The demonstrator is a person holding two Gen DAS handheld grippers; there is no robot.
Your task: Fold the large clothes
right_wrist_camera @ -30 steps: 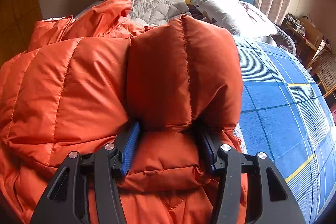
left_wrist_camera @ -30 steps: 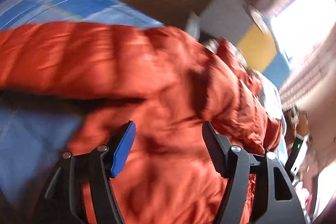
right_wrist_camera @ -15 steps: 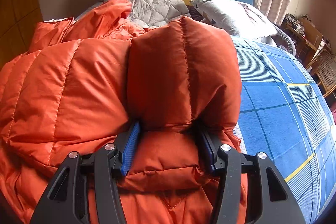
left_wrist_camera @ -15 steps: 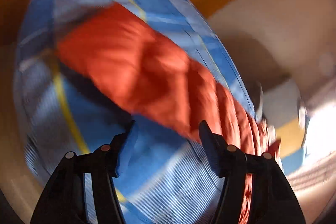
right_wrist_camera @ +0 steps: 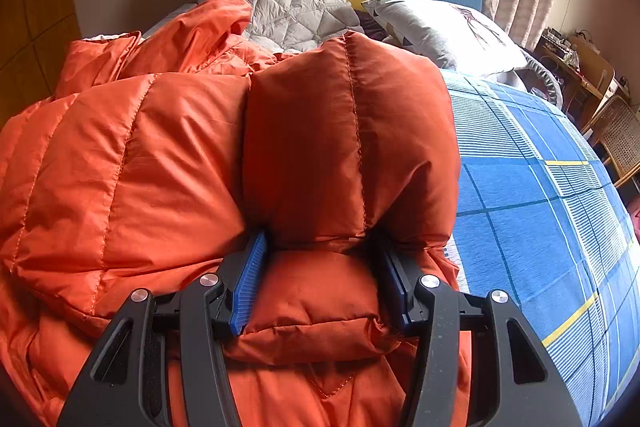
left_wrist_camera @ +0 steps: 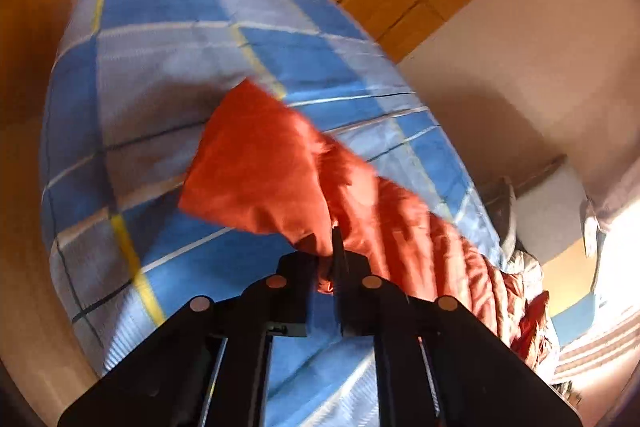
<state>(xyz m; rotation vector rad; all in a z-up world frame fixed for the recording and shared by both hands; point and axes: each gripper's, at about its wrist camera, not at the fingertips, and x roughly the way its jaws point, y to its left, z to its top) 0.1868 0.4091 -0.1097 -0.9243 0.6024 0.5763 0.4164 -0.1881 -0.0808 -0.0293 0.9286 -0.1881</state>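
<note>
One orange down jacket (right_wrist_camera: 160, 167) lies on the one blue checked bed (right_wrist_camera: 540, 227), where the right claw (right_wrist_camera: 320, 267) clamps a puffy fold as before, while the left claw (left_wrist_camera: 334, 255), wide apart a second ago, has just closed on the jacket's sleeve end (left_wrist_camera: 260, 163).

Left tool (left_wrist_camera: 334, 247) — tilted downward, jaws just drawn together, pinching a thin edge of the orange jacket (left_wrist_camera: 280, 167). Right tool (right_wrist_camera: 320, 267) — tilted downward, jaws half apart, pads pressed on a puffy fold of the jacket.
</note>
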